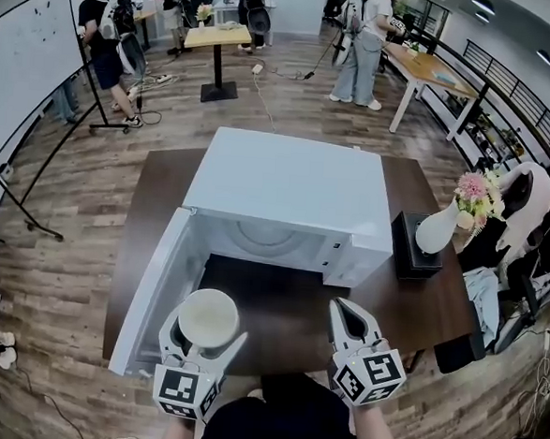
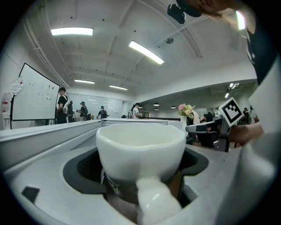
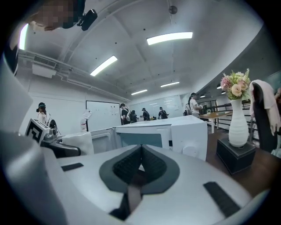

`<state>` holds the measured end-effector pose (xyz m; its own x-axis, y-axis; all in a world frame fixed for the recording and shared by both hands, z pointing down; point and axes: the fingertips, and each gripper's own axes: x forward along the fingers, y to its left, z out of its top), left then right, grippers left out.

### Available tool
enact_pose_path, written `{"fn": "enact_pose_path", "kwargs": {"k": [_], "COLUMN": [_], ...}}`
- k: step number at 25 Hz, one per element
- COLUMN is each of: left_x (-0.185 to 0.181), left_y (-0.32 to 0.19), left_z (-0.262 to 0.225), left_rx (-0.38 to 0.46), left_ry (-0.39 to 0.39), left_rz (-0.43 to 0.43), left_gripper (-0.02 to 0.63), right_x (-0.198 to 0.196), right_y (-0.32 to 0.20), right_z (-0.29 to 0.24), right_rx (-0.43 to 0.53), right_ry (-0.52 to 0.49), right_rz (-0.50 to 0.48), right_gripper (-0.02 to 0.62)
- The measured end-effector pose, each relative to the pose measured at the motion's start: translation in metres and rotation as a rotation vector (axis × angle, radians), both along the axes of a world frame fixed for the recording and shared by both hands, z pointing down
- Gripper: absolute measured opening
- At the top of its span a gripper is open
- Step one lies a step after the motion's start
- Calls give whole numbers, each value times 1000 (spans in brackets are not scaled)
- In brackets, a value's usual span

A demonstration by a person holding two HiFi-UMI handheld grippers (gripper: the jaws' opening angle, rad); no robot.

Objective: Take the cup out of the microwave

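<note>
A white cup (image 1: 208,319) with a handle sits upright between the jaws of my left gripper (image 1: 203,336), which is shut on it, in front of the open microwave (image 1: 286,196). In the left gripper view the cup (image 2: 140,149) fills the middle, its handle (image 2: 156,202) pointing back at the camera. My right gripper (image 1: 345,324) is shut on nothing, to the right of the cup over the dark table (image 1: 410,303); in its own view the pads (image 3: 134,165) meet, aimed at the microwave (image 3: 175,132). The microwave door (image 1: 153,290) hangs open at the left.
A black box (image 1: 414,244) carries a white vase of flowers (image 1: 449,221) to the right of the microwave. A chair with draped clothes (image 1: 524,217) stands at the right. Several people, a whiteboard (image 1: 28,56) and desks are far behind.
</note>
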<state>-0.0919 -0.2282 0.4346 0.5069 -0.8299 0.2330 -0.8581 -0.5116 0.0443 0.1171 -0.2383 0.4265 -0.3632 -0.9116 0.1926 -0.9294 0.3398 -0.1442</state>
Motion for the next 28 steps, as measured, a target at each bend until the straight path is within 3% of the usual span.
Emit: {"fn": "enact_pose_path", "kwargs": {"k": [10,28], "left_x": [6,19], "left_y": [8,4], "left_z": [8,11], "left_rx": [-9,-16], "left_ry": [-2,-3], "left_rz": [6,-12], "left_gripper": [518,518], "right_x": [6,8], "right_y": [9,12], "right_z": [13,19], "right_rx": [-17,-46], "right_ry": [72,57], "right_rz": [13,-9], "right_gripper": [-7,-8]}}
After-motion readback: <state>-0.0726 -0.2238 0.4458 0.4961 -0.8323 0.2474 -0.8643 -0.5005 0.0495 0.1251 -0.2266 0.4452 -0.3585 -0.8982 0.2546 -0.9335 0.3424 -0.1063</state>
